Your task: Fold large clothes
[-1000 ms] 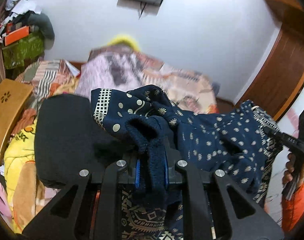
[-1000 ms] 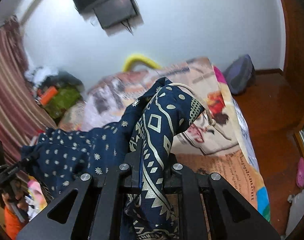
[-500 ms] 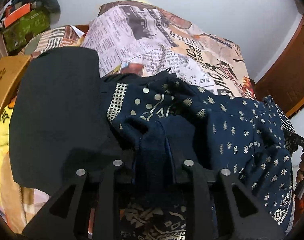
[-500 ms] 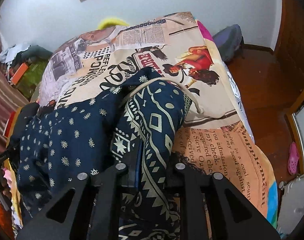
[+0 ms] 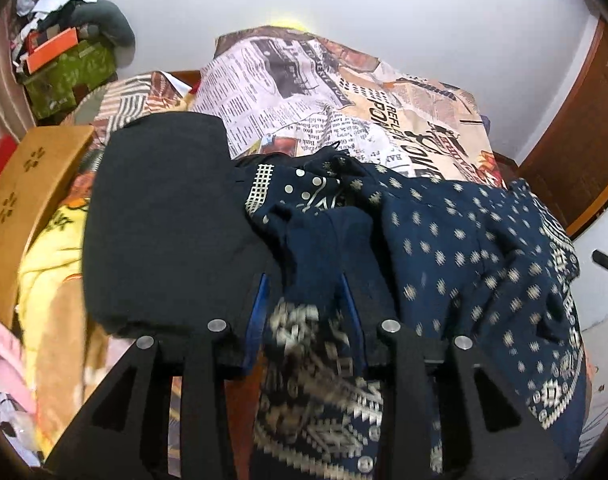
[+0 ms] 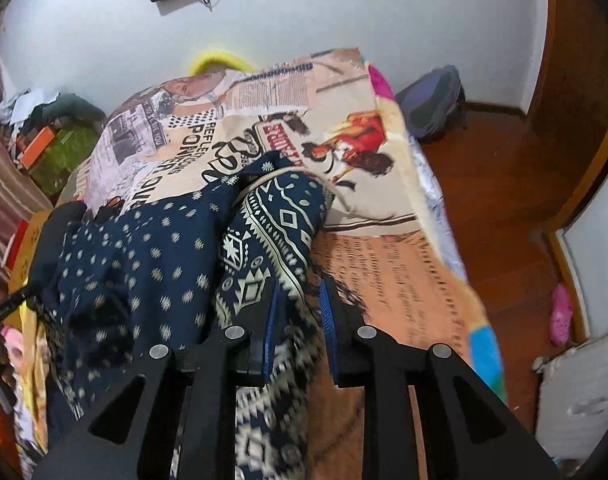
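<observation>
A navy garment with pale dots and a geometric border lies bunched on the newspaper-print bed sheet. My left gripper hangs low over its left end. Its jaws are opening, and a dark blue fold lies loosely between the blue pads. In the right wrist view the same garment spreads to the left. Its patterned border and a pale cord run up from my right gripper. Those jaws are opening too, with the border cloth slack between them.
A folded black garment lies to the left of the navy one. A wooden board, a yellow blanket and a cluttered green box crowd the left side. To the right of the bed are a wooden floor and a backpack.
Both grippers have come down toward the bed with the navy garment. Their jaws have widened, and the cloth that was pinched tight now sits loose between the pads.
</observation>
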`<state>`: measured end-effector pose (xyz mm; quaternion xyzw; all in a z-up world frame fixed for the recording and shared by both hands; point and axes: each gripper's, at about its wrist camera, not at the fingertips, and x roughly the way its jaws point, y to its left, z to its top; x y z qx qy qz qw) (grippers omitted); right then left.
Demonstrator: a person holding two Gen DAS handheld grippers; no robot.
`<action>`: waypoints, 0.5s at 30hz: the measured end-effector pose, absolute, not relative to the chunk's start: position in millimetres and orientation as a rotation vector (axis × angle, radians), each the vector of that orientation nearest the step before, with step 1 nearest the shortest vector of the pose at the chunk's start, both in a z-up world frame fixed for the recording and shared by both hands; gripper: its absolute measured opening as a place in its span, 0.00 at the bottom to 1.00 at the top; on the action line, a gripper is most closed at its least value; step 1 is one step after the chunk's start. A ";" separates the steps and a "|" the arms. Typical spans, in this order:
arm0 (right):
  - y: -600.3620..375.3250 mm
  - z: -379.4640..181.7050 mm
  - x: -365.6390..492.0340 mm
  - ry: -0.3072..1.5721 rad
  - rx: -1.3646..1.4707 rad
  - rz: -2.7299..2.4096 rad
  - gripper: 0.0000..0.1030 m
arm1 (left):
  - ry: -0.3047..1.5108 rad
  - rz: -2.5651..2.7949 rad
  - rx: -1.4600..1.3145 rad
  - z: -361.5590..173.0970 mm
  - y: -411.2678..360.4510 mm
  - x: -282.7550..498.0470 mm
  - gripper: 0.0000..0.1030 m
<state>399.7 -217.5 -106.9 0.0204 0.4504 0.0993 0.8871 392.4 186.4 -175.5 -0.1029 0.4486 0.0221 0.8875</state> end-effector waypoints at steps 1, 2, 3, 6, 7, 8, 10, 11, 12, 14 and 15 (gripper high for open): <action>-218.4 -99.6 390.9 0.921 0.025 0.208 0.18 | 0.926 0.049 -0.200 -170.7 184.6 384.1 0.35; -218.7 -95.1 385.3 0.910 0.013 0.211 0.18 | 0.922 0.049 -0.192 -167.8 183.3 378.7 0.35; -218.6 -88.4 375.8 0.893 -0.009 0.214 0.18 | 0.918 0.048 -0.183 -164.6 181.9 372.3 0.35; -214.4 -74.4 350.5 0.848 -0.074 0.229 0.20 | 0.909 0.044 -0.161 -156.4 177.9 351.2 0.37; -212.1 -71.3 341.1 0.835 -0.094 0.241 0.21 | 0.905 0.048 -0.154 -153.9 176.5 342.5 0.38; -210.2 -69.5 334.0 0.827 -0.106 0.250 0.25 | 0.902 0.051 -0.150 -152.6 175.4 336.5 0.41; -205.8 -67.7 317.4 0.816 -0.127 0.266 0.34 | 0.899 0.062 -0.147 -150.2 173.0 322.7 0.47; -203.1 -68.3 309.5 0.815 -0.135 0.277 0.39 | 0.900 0.063 -0.151 -149.2 172.0 315.1 0.52; -200.2 -69.5 302.3 0.817 -0.142 0.291 0.41 | 0.896 0.056 -0.160 -148.3 170.7 305.8 0.54; -194.1 -72.6 286.7 0.820 -0.148 0.322 0.41 | 0.896 0.045 -0.174 -147.8 169.3 292.1 0.56; -192.1 -75.1 279.1 0.825 -0.146 0.333 0.42 | 0.901 0.042 -0.180 -148.4 168.5 286.1 0.59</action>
